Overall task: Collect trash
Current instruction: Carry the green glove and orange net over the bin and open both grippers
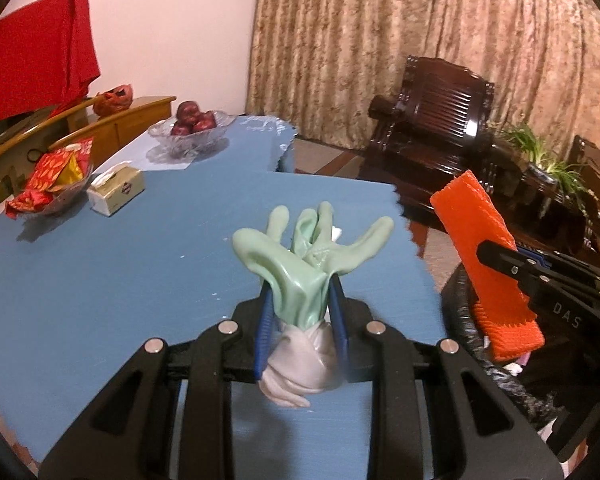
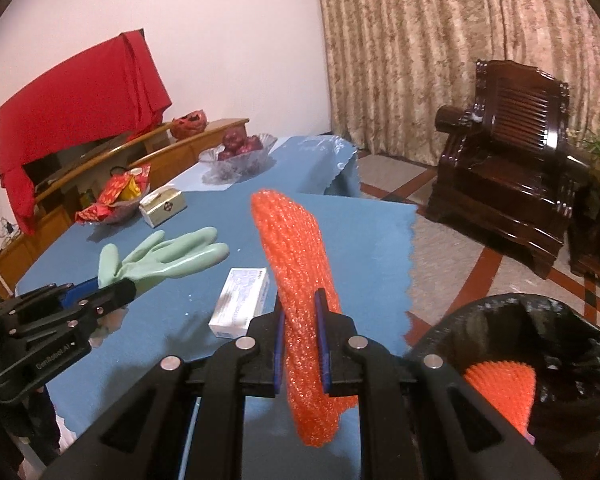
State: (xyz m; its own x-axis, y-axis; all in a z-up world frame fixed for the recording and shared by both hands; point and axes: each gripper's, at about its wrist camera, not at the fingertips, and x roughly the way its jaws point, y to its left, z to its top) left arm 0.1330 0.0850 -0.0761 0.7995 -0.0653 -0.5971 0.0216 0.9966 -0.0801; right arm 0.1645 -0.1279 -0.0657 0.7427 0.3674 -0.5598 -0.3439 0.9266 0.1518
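A home living room: carved wooden armchair [image 2: 504, 152], heavy curtains [image 2: 440, 48], a blue-clothed table [image 1: 100, 280] with a fruit bowl [image 1: 192, 128] and tissue box [image 1: 116, 194].

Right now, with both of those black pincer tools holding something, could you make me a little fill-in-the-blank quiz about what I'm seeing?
1. The left gripper is clamped on a pale green rubber ____.
2. The right gripper holds an orange foam net sleeve beside a bin lined with a ____ plastic bag.
3. A small white cardboard box lies on the ____ tablecloth.
4. The clear glass bowl far back holds dark red ____.

Missing words: glove; black; blue; apples
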